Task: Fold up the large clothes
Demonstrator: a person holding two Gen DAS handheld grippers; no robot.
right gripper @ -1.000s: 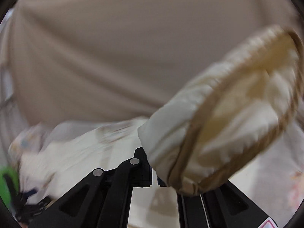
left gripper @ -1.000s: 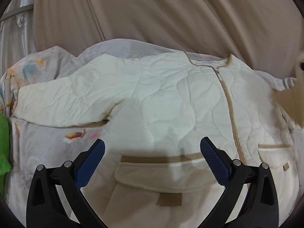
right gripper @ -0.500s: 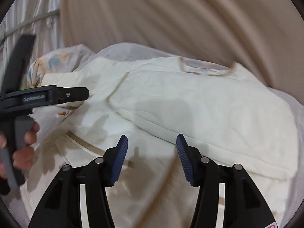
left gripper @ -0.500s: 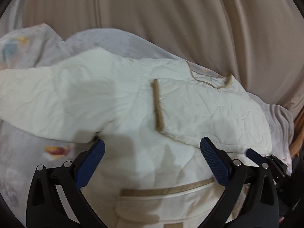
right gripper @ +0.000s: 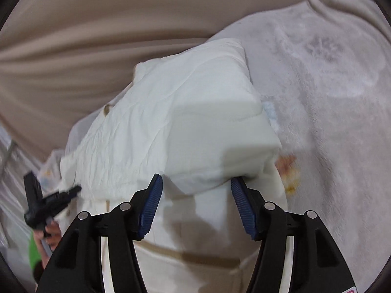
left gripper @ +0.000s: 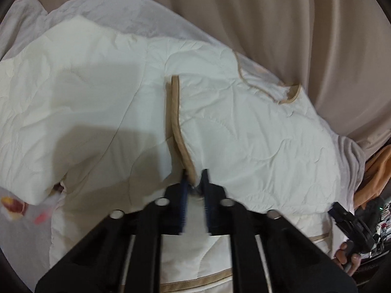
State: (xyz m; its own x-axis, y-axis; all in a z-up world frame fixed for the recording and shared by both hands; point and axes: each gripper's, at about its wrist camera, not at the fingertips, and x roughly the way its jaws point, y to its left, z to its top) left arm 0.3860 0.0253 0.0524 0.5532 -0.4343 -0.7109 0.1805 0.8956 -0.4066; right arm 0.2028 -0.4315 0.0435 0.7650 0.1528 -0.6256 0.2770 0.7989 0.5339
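1. Beige curtain hangs behind a bed covered by a pale fleece blanket with faint printed patches.
2. The cream quilted jacket lies spread on the blanket, front up. One sleeve is folded across the chest, its tan-trimmed cuff near the middle.
3. Risk: the left grip sits on the very corner of the cuff. In my judgement a pull could slip the trim out, since the padding is thick and springy.
4. Risk: dragging the sleeve could bunch the body underneath and undo the flat lay.
5. Risk: the other sleeve's bulky end may spring back if the right side only catches the top layer.
6. Left gripper: jaws nearly closed, pinching the lower end of the cuff. The view is motion-blurred, so how firm the hold is cannot be judged.
7. Right gripper: jaws wide apart, straddling the folded sleeve end. The far pad looks to touch the fabric, but nothing is clamped.
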